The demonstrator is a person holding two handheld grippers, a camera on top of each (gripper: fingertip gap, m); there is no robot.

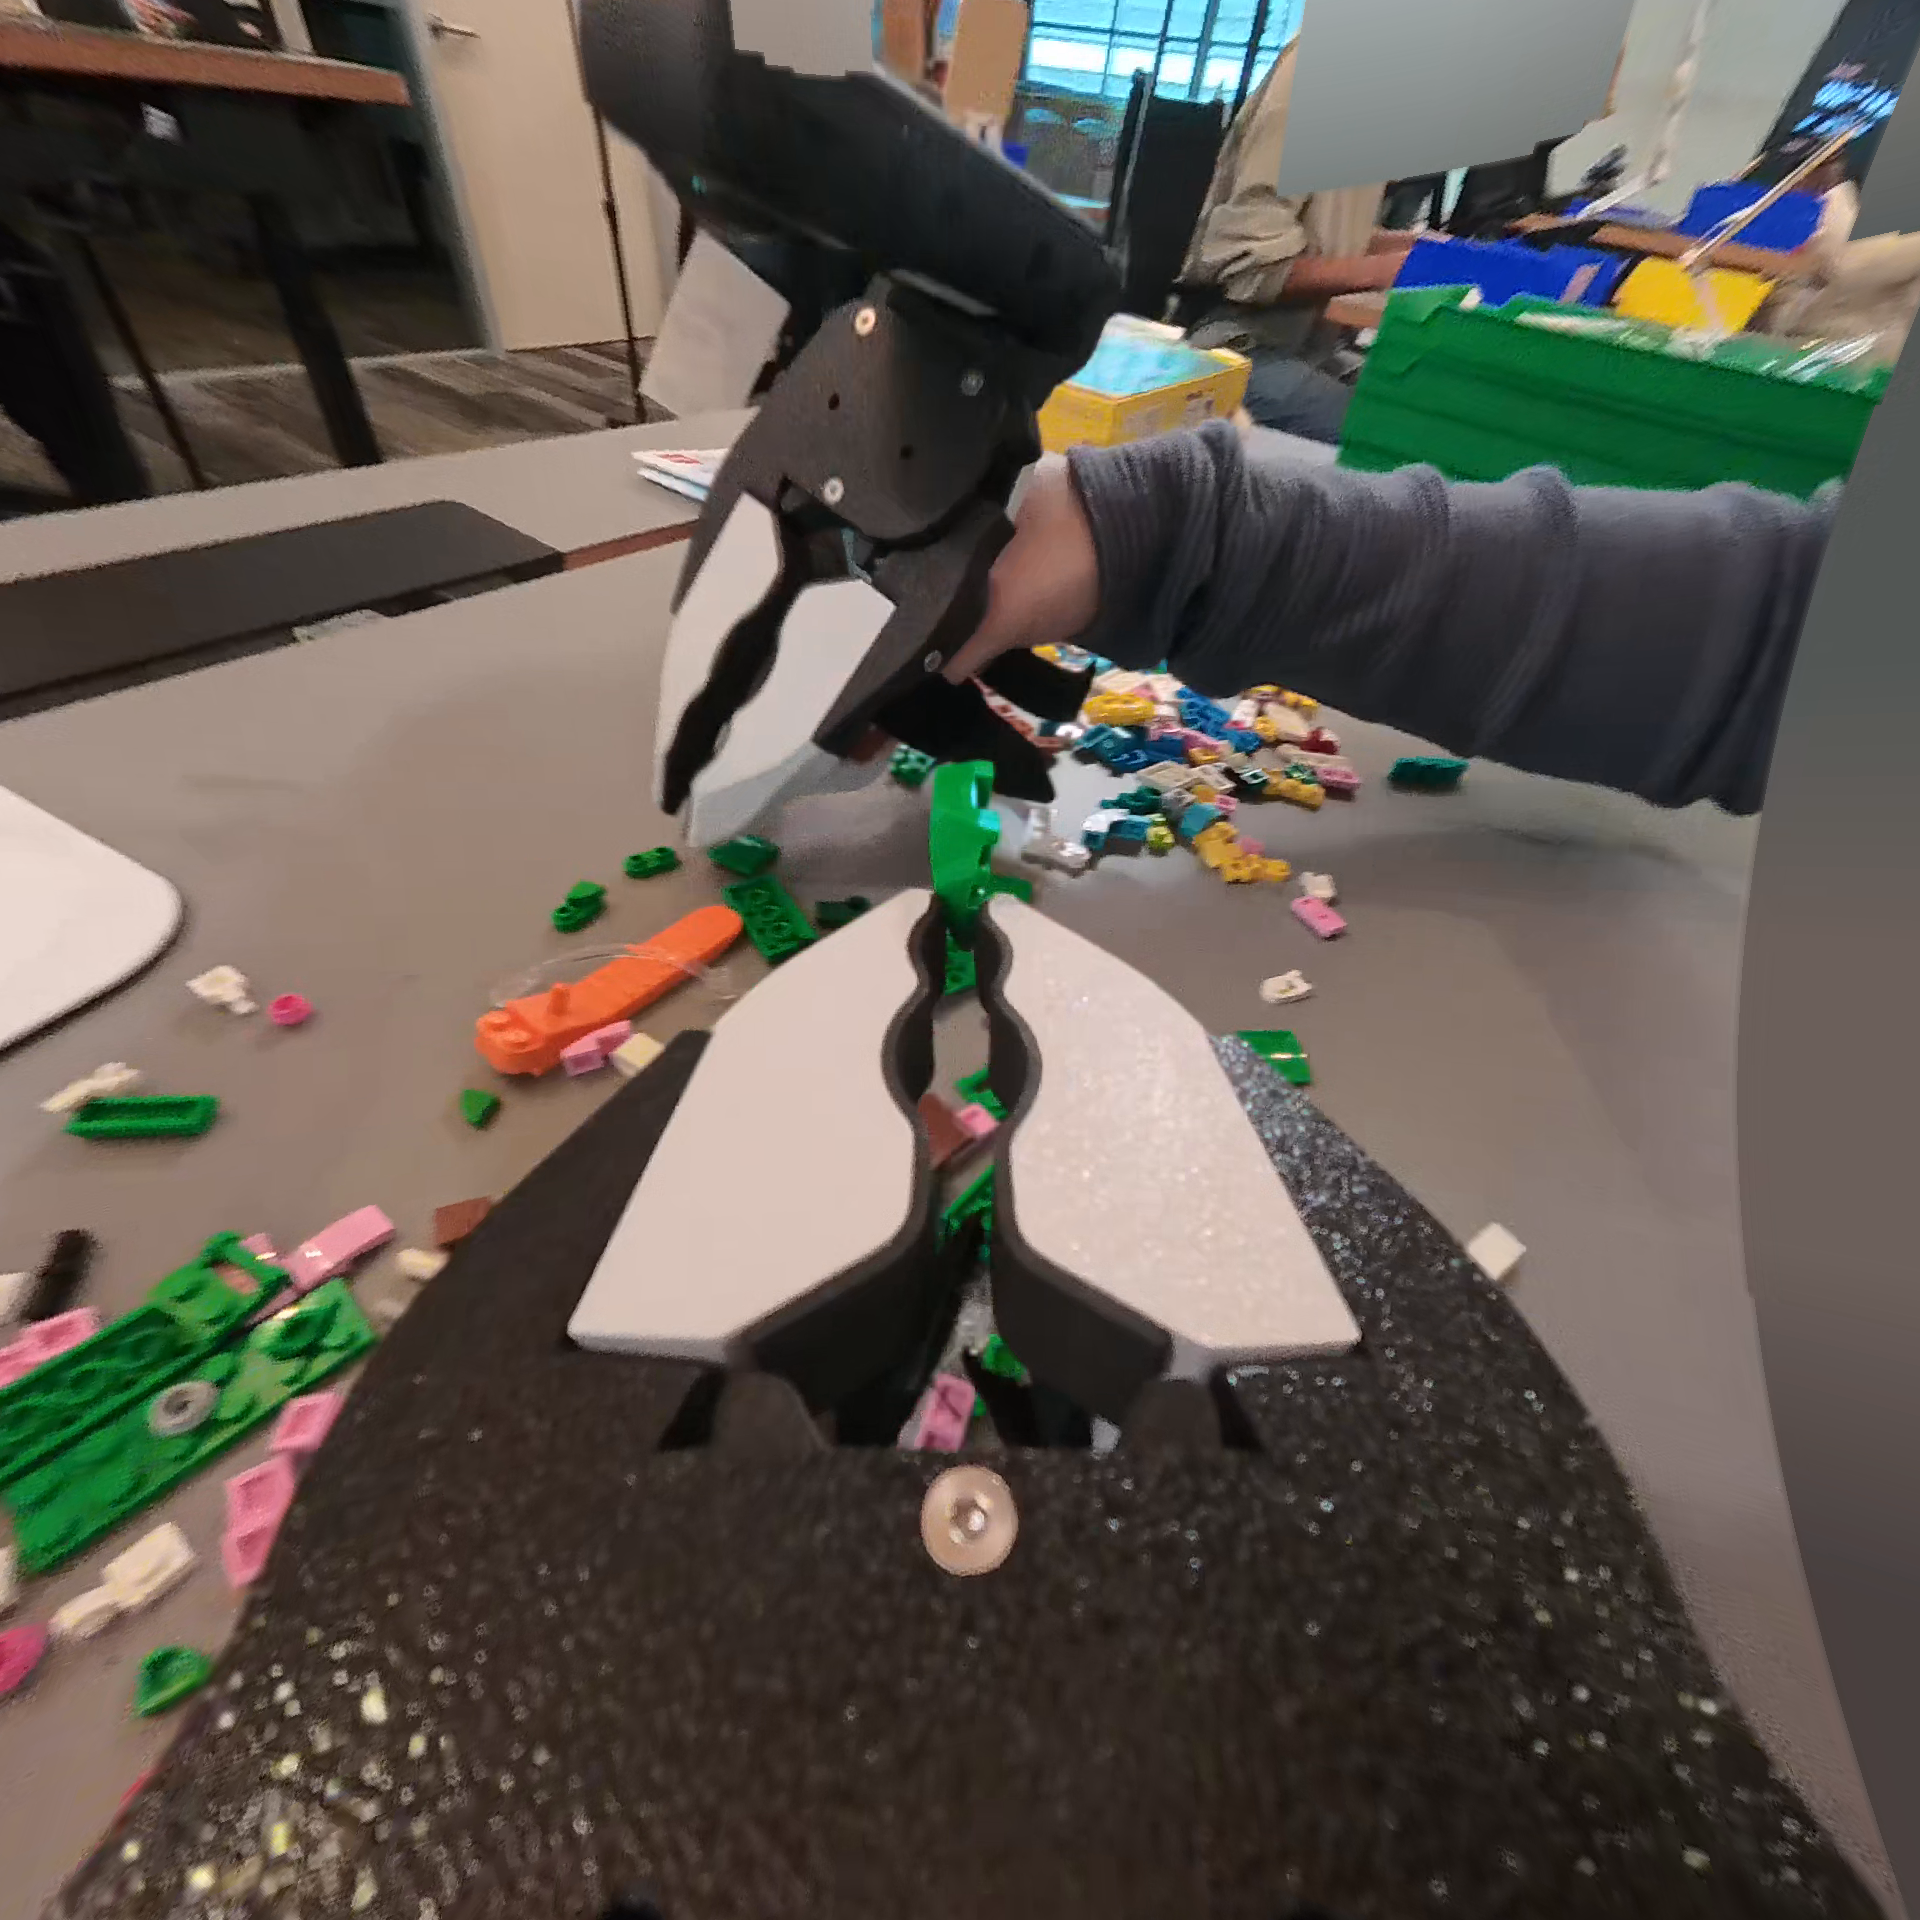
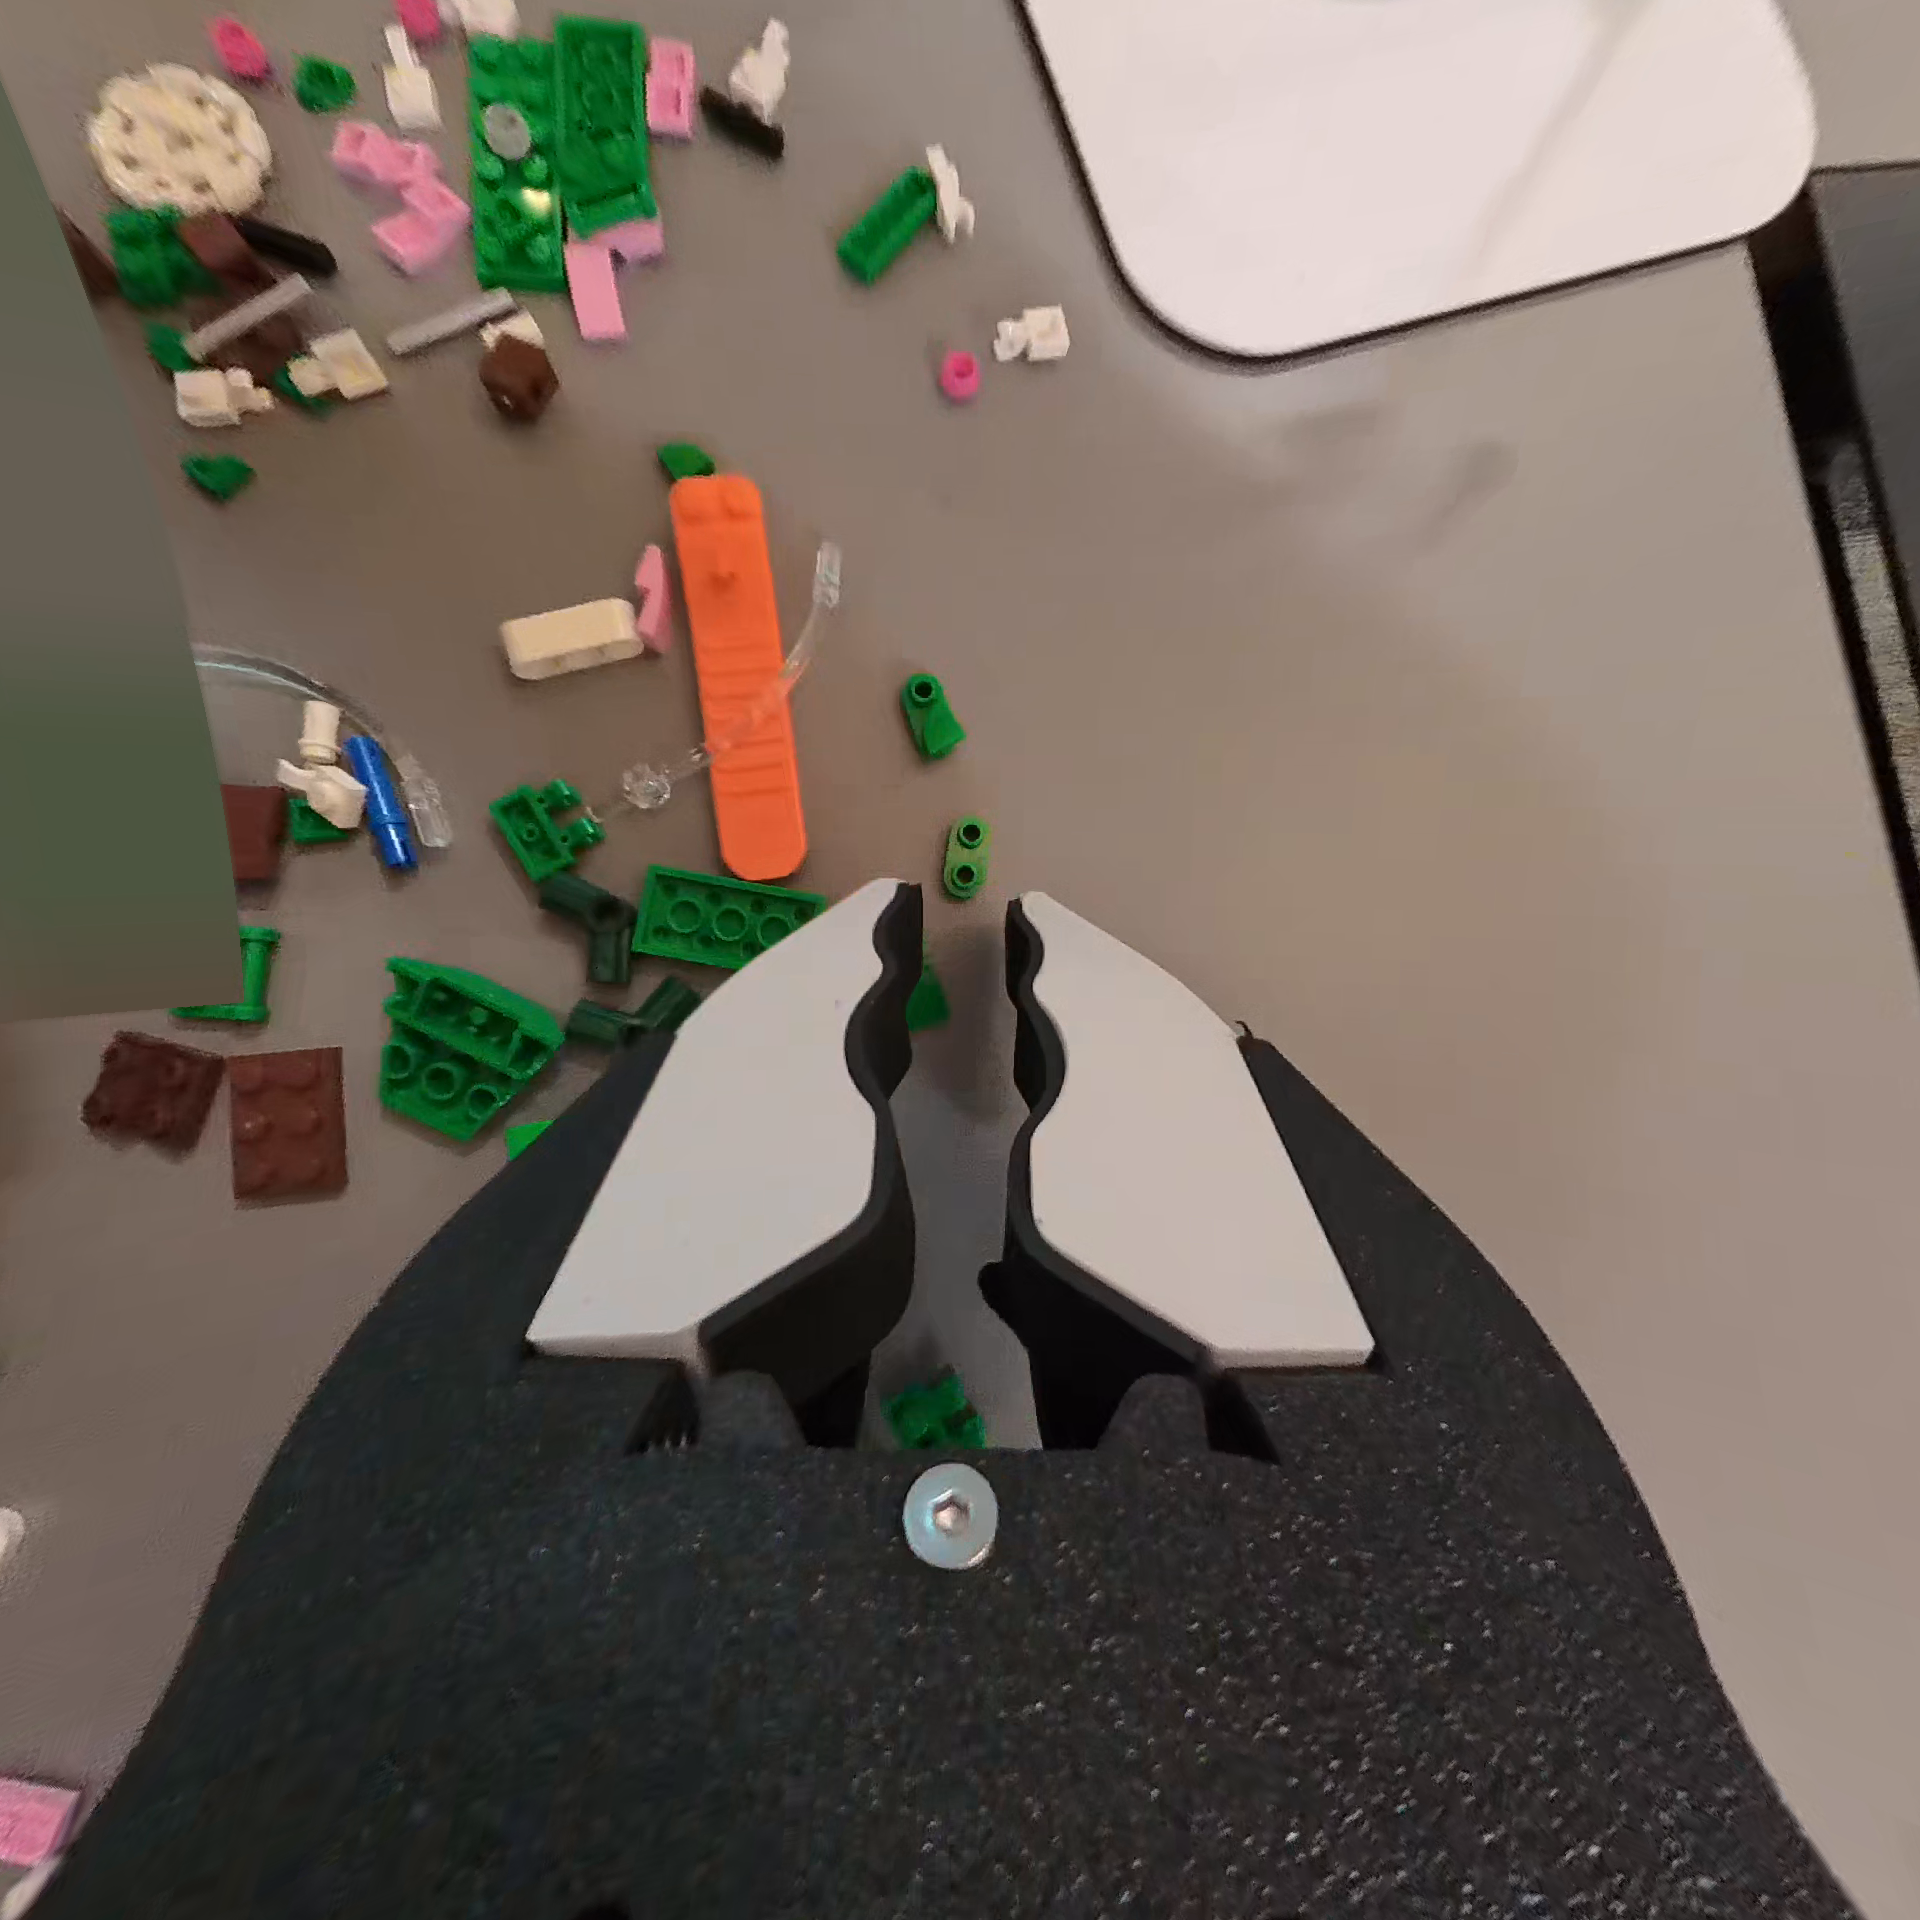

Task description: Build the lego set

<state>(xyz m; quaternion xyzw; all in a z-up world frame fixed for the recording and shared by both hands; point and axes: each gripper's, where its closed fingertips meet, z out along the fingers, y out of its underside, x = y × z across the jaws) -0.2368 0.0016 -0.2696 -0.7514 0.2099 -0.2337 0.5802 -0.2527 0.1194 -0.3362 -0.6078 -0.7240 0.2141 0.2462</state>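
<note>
In the left wrist view my left gripper (image 1: pixel 961 914) is shut on a green Lego piece (image 1: pixel 964 826), which sticks up past the fingertips above the grey table (image 1: pixel 364 810). My right gripper (image 1: pixel 753 774) shows beyond it, held by a hand in a grey sleeve, open and pointing down at the table. In the right wrist view my right gripper (image 2: pixel 961 899) is open and empty. A small green two-stud plate (image 2: pixel 966 854) lies just ahead of its tips. A green 2x4 plate (image 2: pixel 717 914) lies by the left finger.
An orange brick separator (image 2: pixel 738 675) lies among loose green, pink, white and brown bricks. Joined green plates (image 2: pixel 561 145) lie far left. A white pad (image 2: pixel 1403 156) sits at the table's corner. A mixed colourful pile (image 1: pixel 1195 748) lies behind. A yellow box (image 1: pixel 1143 390) and green bin (image 1: pixel 1600 395) stand farther back. The gap from one gripper's tips to the other's is roughly 15 cm.
</note>
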